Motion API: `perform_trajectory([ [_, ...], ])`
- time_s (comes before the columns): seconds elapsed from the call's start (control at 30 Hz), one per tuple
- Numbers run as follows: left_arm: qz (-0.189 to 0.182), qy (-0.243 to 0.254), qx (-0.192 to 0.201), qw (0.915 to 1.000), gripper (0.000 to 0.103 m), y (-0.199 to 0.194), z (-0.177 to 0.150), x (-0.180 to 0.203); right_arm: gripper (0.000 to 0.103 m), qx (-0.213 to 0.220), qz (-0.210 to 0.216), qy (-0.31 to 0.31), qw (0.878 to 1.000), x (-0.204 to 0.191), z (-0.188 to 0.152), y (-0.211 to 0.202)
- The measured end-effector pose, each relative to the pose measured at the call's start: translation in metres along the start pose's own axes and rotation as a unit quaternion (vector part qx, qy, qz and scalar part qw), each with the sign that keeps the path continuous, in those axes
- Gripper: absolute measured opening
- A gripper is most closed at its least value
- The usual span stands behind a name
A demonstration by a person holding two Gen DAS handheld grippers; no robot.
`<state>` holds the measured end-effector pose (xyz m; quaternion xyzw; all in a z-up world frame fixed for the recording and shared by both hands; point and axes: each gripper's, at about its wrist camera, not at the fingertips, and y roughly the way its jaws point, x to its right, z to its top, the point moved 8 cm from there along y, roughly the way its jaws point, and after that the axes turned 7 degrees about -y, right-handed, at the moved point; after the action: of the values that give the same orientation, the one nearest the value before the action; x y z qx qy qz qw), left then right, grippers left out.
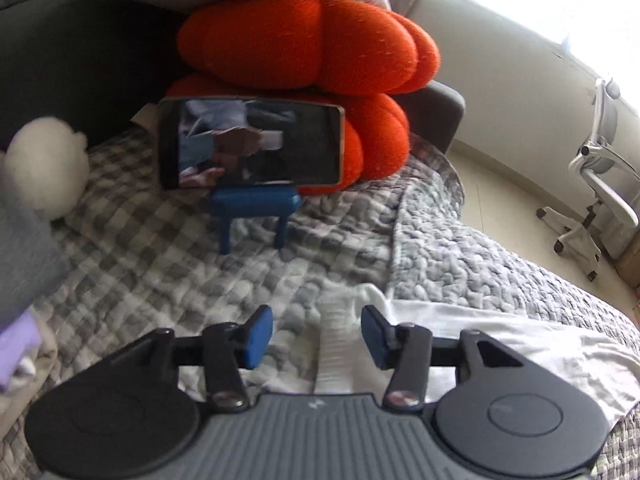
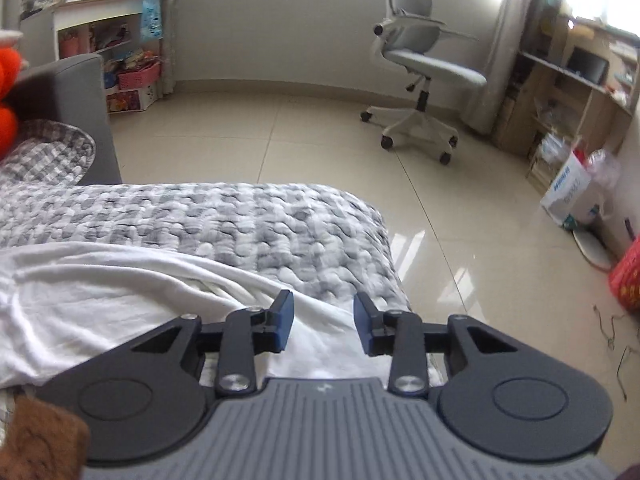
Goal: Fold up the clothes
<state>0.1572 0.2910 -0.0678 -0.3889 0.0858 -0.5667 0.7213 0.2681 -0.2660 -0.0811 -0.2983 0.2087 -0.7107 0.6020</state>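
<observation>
Left gripper: we see the left gripper [image 1: 317, 336] w/ jaws apart, nothing clamped; a strip of the white cotton garment [image 1: 460, 332] runs under the gap.
Bed: grey-and-white checked quilted bedspread [image 1: 168, 256] carries the garment, spread flat, prob. for folding.
Phone: black smartphone [image 1: 256, 146] propped on a small blue stand [image 1: 254, 204] facing us, leaning on the orange plush pumpkin cushions [image 1: 312, 48], likely as a guide or recorder.
Right gripper: our right gripper [image 2: 323, 326] also parted, empty; garment's edge lies just below & left of it, near the bed's corner.
Next: we judge both are set to pinch cloth.
</observation>
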Motion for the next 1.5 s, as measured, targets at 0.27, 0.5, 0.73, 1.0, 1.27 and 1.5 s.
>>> perform_trajectory([
  [0.27, -0.016, 0.001, -0.017, 0.9997, 0.051, 0.009, -0.015, 0.002, 0.052, -0.04, 0.04, 0.074, 0.996, 0.03, -0.007, 0.015],
  [0.5, -0.011, 0.008, -0.028, 0.9995, 0.05, 0.022, -0.027, 0.015, 0.052, -0.047, 0.046, 0.067, 0.996, 0.021, -0.022, 0.015],
  [0.73, -0.008, 0.056, -0.02, 0.9982, 0.004, 0.023, -0.038, 0.038, 0.001, -0.022, 0.024, -0.012, 0.999, 0.008, -0.016, 0.009],
  [1.0, 0.027, 0.055, 0.033, 0.9976, 0.001, 0.009, -0.011, 0.032, 0.001, 0.064, -0.06, -0.064, 0.994, 0.015, 0.021, -0.018],
  [1.27, 0.032, 0.042, 0.026, 0.9983, 0.001, 0.019, -0.013, 0.02, 0.001, 0.099, -0.133, -0.09, 0.982, 0.034, 0.048, -0.011],
  [1.5, 0.003, 0.02, -0.009, 0.9998, 0.021, 0.03, -0.019, 0.016, 0.0, 0.075, -0.159, -0.107, 0.979, 0.043, 0.051, 0.014],
])
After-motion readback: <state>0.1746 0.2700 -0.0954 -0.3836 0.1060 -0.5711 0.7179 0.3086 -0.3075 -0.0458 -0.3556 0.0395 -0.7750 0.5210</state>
